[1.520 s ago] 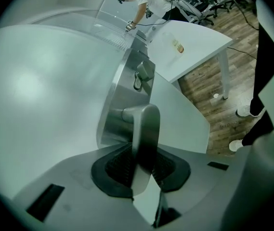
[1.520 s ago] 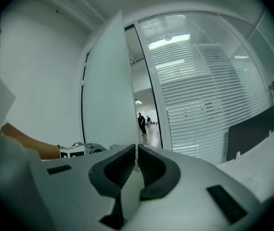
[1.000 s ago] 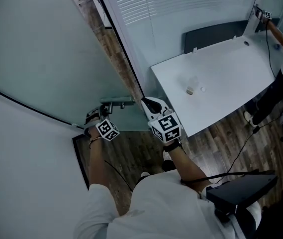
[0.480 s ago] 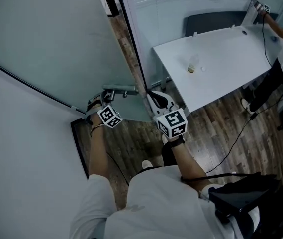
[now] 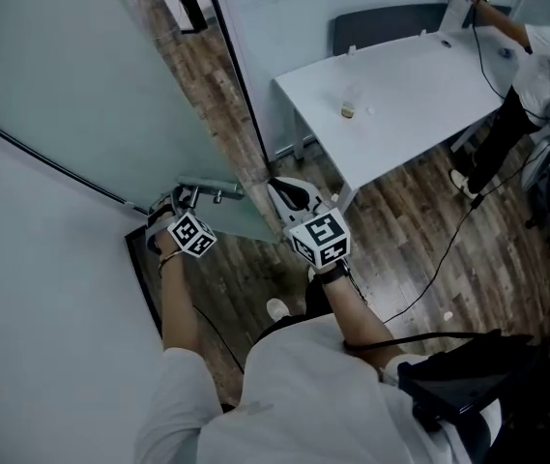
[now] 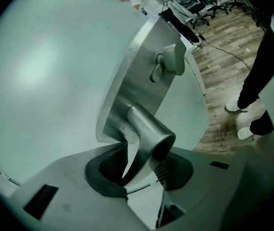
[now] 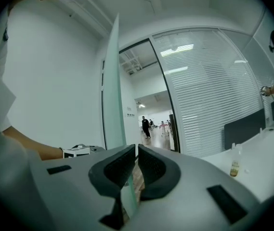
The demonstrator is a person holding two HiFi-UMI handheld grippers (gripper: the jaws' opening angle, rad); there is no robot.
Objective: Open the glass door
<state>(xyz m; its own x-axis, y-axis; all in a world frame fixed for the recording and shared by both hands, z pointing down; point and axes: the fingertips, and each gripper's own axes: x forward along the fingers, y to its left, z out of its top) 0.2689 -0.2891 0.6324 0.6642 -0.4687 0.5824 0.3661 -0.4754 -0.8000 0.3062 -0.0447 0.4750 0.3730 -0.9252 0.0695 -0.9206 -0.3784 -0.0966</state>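
Observation:
The frosted glass door [image 5: 81, 85] stands swung open, and its metal lever handle [image 5: 212, 189] juts from the free edge. My left gripper [image 5: 173, 206] is at that handle. In the left gripper view the lever [image 6: 146, 134] lies between the jaws of the left gripper [image 6: 139, 165], which are opening, with a gap showing beside the left pad. Above the lever is the lock plate [image 6: 137, 76] with its thumb turn [image 6: 173, 61]. My right gripper [image 5: 279, 189] is shut and empty just right of the door's edge. From the right gripper [image 7: 137, 165] the door edge [image 7: 110, 90] rises upright.
A white table [image 5: 400, 95] with a small bottle [image 5: 349, 111] stands to the right on the wood floor. A person [image 5: 535, 56] works at its far end. A glass wall with blinds [image 7: 209, 90] borders the doorway [image 7: 151, 119]. Cables trail over the floor.
The door has swung further open, and both grippers have travelled with it toward the left of the head view. The table has drifted left in the view as the head turned.

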